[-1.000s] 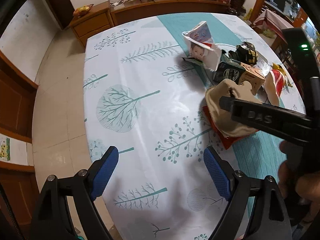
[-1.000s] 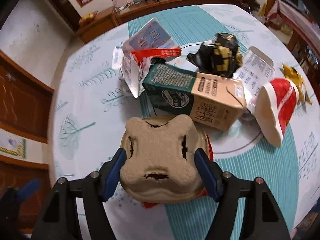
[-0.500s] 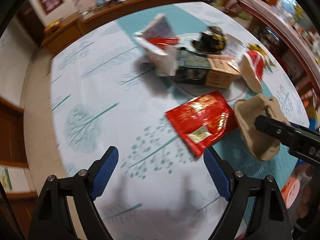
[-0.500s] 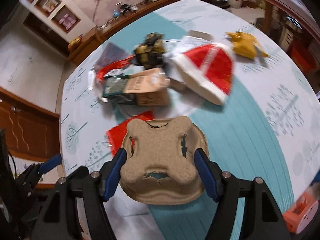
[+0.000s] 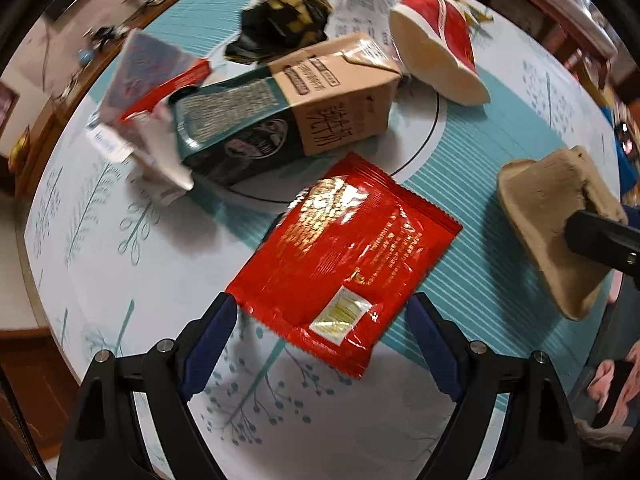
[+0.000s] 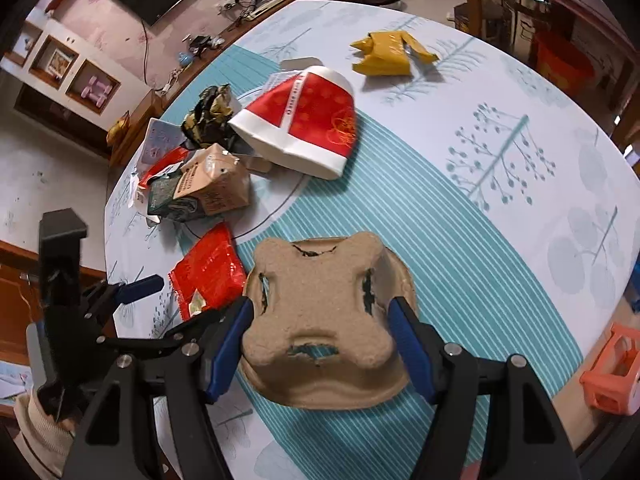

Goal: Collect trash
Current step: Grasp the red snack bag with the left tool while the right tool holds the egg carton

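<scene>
My right gripper [image 6: 320, 344] is shut on a brown pulp cup carrier [image 6: 324, 324] and holds it above the table; the carrier also shows in the left wrist view [image 5: 556, 216]. My left gripper [image 5: 320, 344] is open, its fingers either side of the near edge of a red foil snack packet [image 5: 344, 256] lying flat on the tablecloth. Behind the packet lie a green and tan milk carton [image 5: 288, 116], a red and white paper cup [image 5: 440, 48], a black and yellow crumpled wrapper [image 5: 284, 12] and a torn white and red bag [image 5: 148, 92].
A yellow wrapper [image 6: 384, 54] lies alone at the far side of the round table [image 6: 520, 160]. An orange plastic item [image 6: 612, 368] sits beyond the table's right edge. A wooden sideboard [image 6: 248, 8] runs along the far wall.
My right gripper has carried the cup carrier off the red packet and to the right. My left gripper has moved in over the uncovered red packet.
</scene>
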`<state>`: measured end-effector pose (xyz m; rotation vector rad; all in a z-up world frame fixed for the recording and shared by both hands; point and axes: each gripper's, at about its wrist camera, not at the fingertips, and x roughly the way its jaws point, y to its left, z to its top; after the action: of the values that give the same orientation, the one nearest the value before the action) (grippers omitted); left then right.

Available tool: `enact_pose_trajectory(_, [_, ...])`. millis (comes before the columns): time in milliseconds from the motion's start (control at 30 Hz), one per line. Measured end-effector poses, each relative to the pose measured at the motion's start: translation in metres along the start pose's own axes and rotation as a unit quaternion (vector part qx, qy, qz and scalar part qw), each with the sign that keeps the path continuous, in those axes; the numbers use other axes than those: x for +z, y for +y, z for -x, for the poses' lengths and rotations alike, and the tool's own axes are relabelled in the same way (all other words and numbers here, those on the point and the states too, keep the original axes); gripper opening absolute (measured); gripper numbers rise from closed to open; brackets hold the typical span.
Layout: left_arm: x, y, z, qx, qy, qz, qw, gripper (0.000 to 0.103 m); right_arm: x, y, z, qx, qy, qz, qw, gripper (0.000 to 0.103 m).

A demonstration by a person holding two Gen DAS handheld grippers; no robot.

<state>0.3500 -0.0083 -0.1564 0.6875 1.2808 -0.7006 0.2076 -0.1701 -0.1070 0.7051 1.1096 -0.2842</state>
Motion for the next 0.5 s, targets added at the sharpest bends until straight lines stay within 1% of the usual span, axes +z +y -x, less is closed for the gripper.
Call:
enact_pose_trajectory(33, [0.002, -0.001, -0.003, 0.006, 0.003, -0.008, 0.9999, 0.086, 0.0, 0.0, -0.001, 0.0, 0.0, -0.002, 1.0, 0.07])
enact_pose_trajectory(100, [0.006, -0.001, -0.004, 0.005, 0.001, -0.012, 0.9999, 0.087, -0.001, -0.002, -0.002, 0.003, 0.0, -0.007, 1.0, 0.07])
enact_pose_trajectory(200, [0.011, 0.002, -0.007, -0.012, 0.005, -0.011, 0.9999, 0.087, -0.002, -0.004, -0.003, 0.006, -0.001, -0.014, 1.0, 0.07])
enact_pose_trajectory(267, [0.013, 0.008, -0.009, -0.03, 0.008, -0.002, 0.9995, 0.087, -0.002, -0.005, -0.003, 0.008, 0.0, -0.016, 1.0, 0.07])
enact_pose_trajectory(400, [0.013, 0.013, -0.009, -0.032, 0.006, -0.01, 0.9994, 0.087, -0.003, -0.007, -0.004, 0.012, 0.0, -0.018, 1.0, 0.07])
enact_pose_trajectory(467, [0.011, 0.012, -0.007, -0.034, 0.004, -0.011, 0.9994, 0.082, -0.004, -0.008, -0.004, 0.014, 0.001, -0.02, 1.0, 0.07])
enact_pose_trajectory(500, [0.012, 0.013, -0.006, -0.034, 0.001, -0.012, 0.9994, 0.074, -0.004, -0.009, -0.004, 0.016, 0.001, -0.021, 1.0, 0.07])
